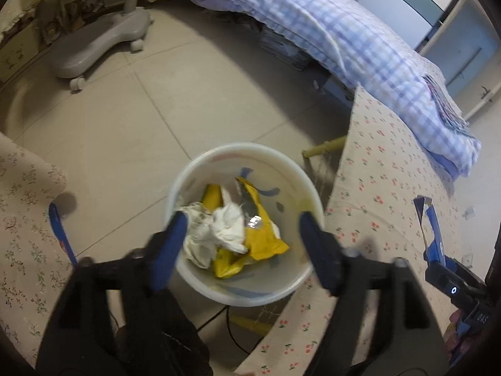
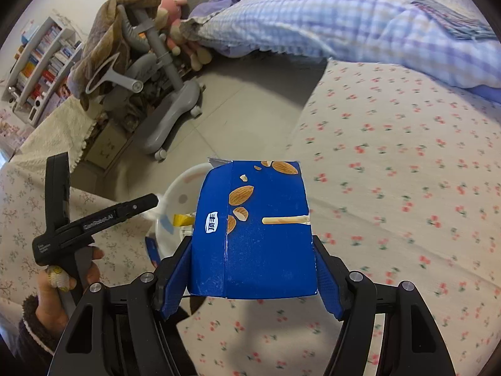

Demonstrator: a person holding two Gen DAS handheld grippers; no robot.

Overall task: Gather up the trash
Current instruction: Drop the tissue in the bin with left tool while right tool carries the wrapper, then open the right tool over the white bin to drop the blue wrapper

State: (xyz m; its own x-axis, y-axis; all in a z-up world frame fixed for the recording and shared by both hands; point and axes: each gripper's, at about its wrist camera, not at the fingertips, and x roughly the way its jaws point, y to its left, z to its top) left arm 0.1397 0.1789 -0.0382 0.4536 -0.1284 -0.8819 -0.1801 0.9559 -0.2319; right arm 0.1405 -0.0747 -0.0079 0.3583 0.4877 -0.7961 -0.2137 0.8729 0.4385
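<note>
A white trash bin [image 1: 247,152] stands on the tiled floor between two cloth-covered surfaces. It holds crumpled white tissue [image 1: 216,232] and a yellow wrapper [image 1: 260,238]. My left gripper [image 1: 242,235] is open and empty, right above the bin. My right gripper [image 2: 252,272] is shut on a blue almond snack box [image 2: 253,232], held above the cherry-print tablecloth [image 2: 391,188], right of the bin [image 2: 180,188]. The box and right gripper show at the right edge of the left wrist view [image 1: 433,235].
A grey wheeled chair base [image 1: 94,47] stands on the floor at the back left. A bed with a blue checked quilt [image 1: 360,37] runs along the back right. A floral-cloth surface [image 1: 25,219] is at the left. Cables lie under the bin [image 1: 231,332].
</note>
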